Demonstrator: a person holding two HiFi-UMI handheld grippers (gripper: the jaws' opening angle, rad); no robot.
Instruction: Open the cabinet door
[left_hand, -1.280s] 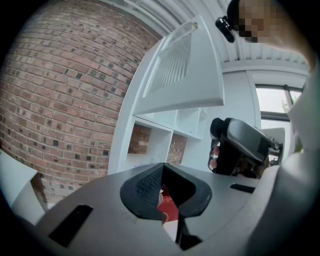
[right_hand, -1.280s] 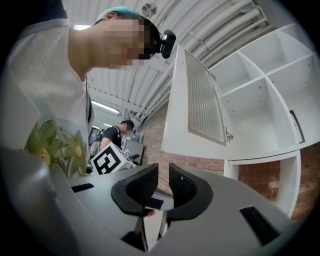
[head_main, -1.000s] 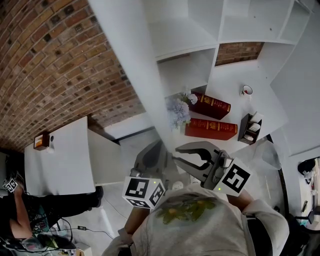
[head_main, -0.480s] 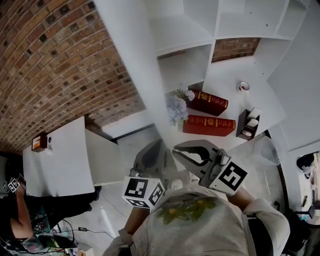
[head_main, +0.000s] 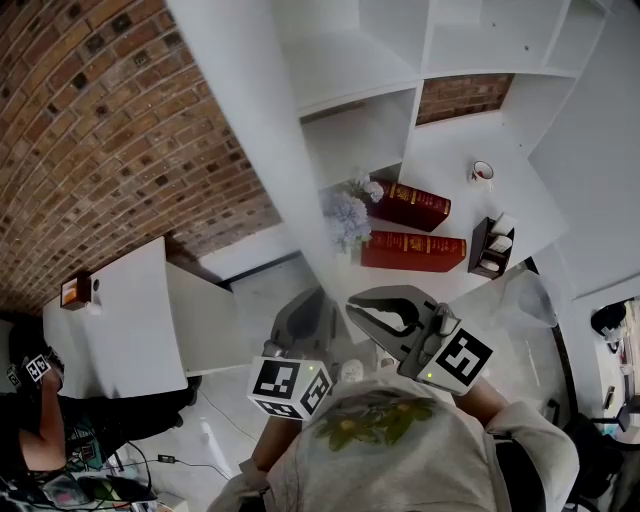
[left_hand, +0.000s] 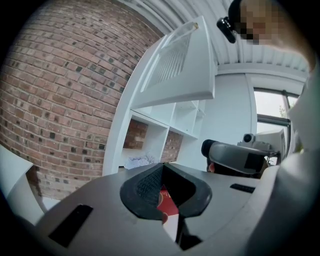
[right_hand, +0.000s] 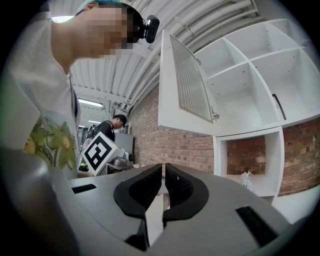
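**Head view:** The left tongs (head_main: 308, 300) and right tongs (head_main: 355, 305) sit side by side close to the person's chest. Both are clenched on nothing. Ahead of their tips stands a white shelf unit (head_main: 350, 70). On its ledge, beyond the right tongs, lie two red books (head_main: 412, 250) beside a bunch of pale flowers (head_main: 345, 218). Further right is a small dark box (head_main: 478, 252), its pale contents too small to name.

**Left gripper view:** The jaws meet at the tips and grasp nothing. The cabinet door (left_hand: 180, 65) hangs high above them, well apart, and stands swung out from the unit. The compartment just over the jaws holds the pale flowers; the upper compartments look bare.

**Right gripper view:** The jaws are closed to a slit, with nothing between them. The door is above and ahead, its slatted panel facing out and a hinge (right_hand: 215, 116) at its inner edge. The four upper compartments are empty, and the lower one holds a small white sprig (right_hand: 246, 178).

The door is likely a light, stiff painted panel and slick to the pads. The best hold is probably the solid free edge, away from the hinge and the thin slats.
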